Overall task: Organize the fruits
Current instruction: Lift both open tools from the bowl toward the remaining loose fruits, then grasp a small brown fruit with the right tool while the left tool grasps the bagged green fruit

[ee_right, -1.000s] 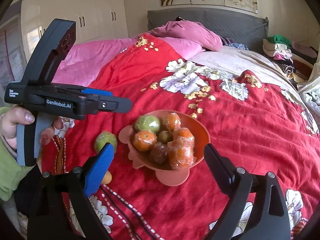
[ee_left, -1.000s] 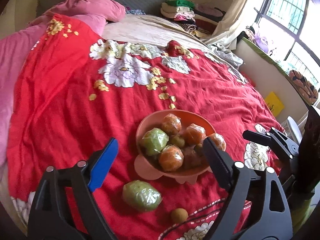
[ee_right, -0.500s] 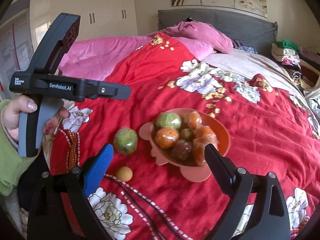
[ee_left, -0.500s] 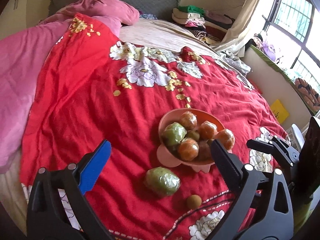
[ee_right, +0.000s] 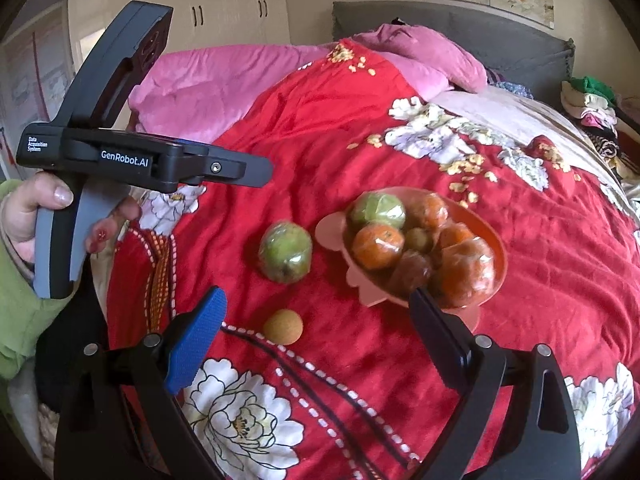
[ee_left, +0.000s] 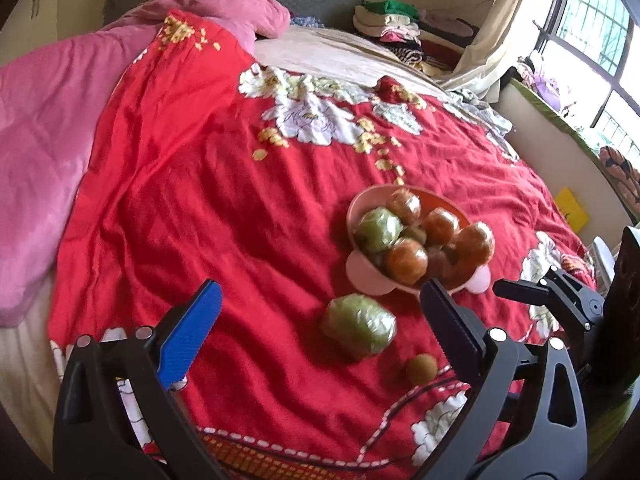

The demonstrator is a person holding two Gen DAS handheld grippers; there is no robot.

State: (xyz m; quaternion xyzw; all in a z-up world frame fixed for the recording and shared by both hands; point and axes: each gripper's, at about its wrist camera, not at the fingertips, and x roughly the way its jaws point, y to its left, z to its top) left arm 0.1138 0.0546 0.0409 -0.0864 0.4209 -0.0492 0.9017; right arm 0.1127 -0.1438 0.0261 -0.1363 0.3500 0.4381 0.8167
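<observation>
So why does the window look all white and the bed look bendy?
Left wrist view: daylight overexposes the window, and the pink blanket smears near the edge. Right wrist view: the fisheye lens curves the bed, and plastic wrap glints on the fruit.

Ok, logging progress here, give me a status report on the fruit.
Left gripper open, empty. Right gripper open, empty. Bowl holds wrapped fruit; wrapped green fruit and small brown fruit lie on the red quilt. Nothing blocks them.

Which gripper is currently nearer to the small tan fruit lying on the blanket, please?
Right, narrowly, as far as the views show. The right gripper frames the small tan fruit between open fingers; the left gripper has it by its right finger.
</observation>
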